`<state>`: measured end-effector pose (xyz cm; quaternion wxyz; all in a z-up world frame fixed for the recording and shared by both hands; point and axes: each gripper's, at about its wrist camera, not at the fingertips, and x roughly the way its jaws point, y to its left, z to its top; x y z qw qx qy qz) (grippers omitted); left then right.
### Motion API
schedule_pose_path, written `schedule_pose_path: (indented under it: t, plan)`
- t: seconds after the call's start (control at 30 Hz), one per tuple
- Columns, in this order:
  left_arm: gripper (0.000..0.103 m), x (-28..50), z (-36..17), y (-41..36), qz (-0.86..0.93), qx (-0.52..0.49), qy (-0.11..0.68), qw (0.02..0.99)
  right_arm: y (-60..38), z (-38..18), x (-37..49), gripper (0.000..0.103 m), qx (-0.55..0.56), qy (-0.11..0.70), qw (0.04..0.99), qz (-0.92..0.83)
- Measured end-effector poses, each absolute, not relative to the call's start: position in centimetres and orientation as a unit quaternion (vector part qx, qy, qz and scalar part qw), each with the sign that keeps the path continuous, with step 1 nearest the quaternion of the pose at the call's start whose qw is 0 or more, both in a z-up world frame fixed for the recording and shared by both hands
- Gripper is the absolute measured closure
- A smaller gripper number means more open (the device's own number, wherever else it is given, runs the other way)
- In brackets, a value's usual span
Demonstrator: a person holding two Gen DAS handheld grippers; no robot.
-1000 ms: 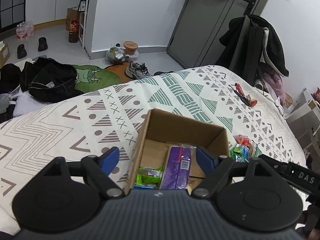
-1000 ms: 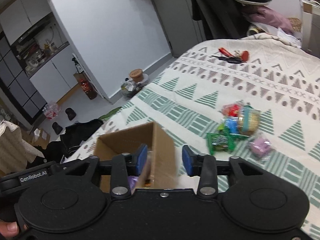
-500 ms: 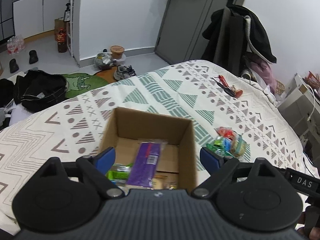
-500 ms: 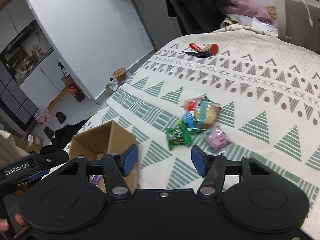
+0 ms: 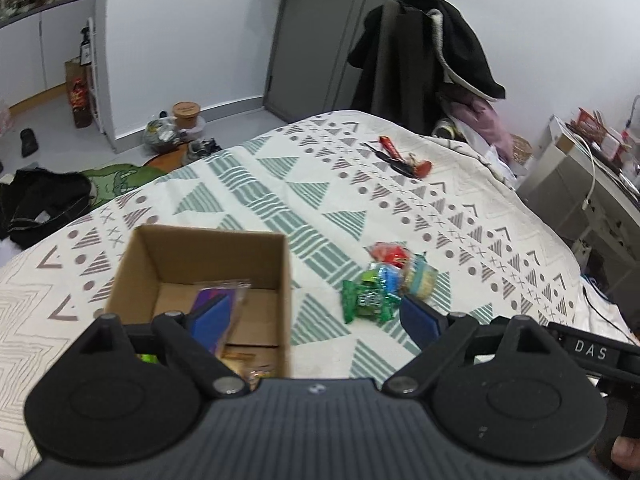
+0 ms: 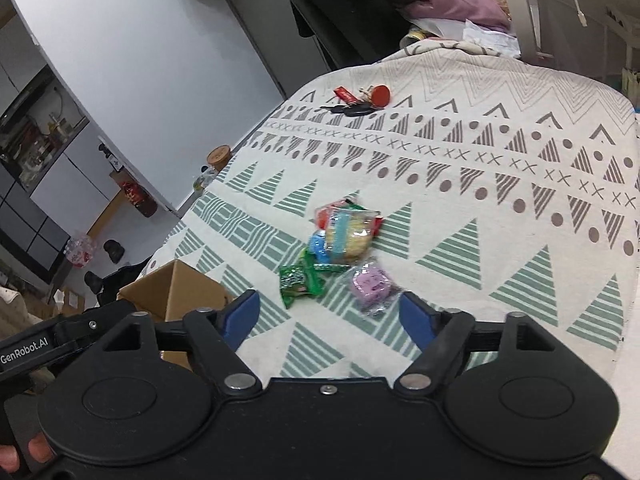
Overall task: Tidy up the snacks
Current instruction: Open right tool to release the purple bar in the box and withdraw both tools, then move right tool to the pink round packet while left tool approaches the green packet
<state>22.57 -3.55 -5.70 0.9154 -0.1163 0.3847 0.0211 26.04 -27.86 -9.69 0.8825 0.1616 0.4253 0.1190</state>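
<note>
Here, at the bottom of each wrist view, two hand-held grippers hang over a patterned bedspread point(image 5: 400, 184). The left gripper point(image 5: 316, 318) has its blue pads wide apart and grips nothing; its left pad shows in front of the open cardboard box point(image 5: 200, 248) at lower left of that frame, its right pad just below the loose snacks. The right gripper point(image 6: 328, 314) is opening its jaws, with nothing pressed between them; a pink wrapped snack point(image 6: 372, 286) lies just beyond and between its pads. Inside the box a purple packet point(image 5: 212, 300) lies on the cardboard floor, with more wrappers partly hidden by the gripper body. To the right of the box, in mid-frame of the left view, a small heap of snacks rests on the cloth: a green packet point(image 5: 366, 300), a blue-wrapped one point(image 5: 390, 278), a round biscuit pack point(image 5: 420, 280) and a red packet point(image 5: 388, 252) touching or overlapping. Farther up the bed lies a bunch of keys with red tags point(image 5: 400, 158). Beyond the bed, dark coats point(image 5: 424, 52) hang at upper right beside a grey door point(image 5: 308, 32).
</note>
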Motion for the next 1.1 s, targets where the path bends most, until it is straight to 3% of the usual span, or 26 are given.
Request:
schedule_pose_path:
  t: [0.1,0.13,0.2,0.57,0.83,1.1]
  plan:
    - [0.01,22.9,-5.7,-4.7,0.015,-0.111,0.372,0.921,-28.5,-10.0,26.3,0.0,0.158,0.428,0.881,0.129]
    - [0.004,23.0,-5.7,-5.1,0.015,-0.105,0.373,0.922,-28.7,-10.1,26.3,0.0,0.16,0.427,0.881,0.129]
    - [0.002,23.6,-5.9,-6.0,0.017,-0.09,0.379,0.921,-29.3,-10.4,26.6,0.0,0.171,0.429,0.879,0.124]
    - [0.002,26.5,-7.8,-9.5,-0.014,-0.048,0.402,0.914,-31.0,-12.0,28.0,0.0,0.158,0.447,0.874,0.104]
    - [0.006,28.7,-9.4,-9.8,-0.014,-0.073,0.409,0.909,-30.9,-13.7,29.4,0.0,0.153,0.457,0.87,0.108]
    - [0.031,30.9,-11.9,-9.8,-0.014,-0.091,0.434,0.896,-29.4,-16.3,31.5,0.026,0.136,0.476,0.858,0.139]
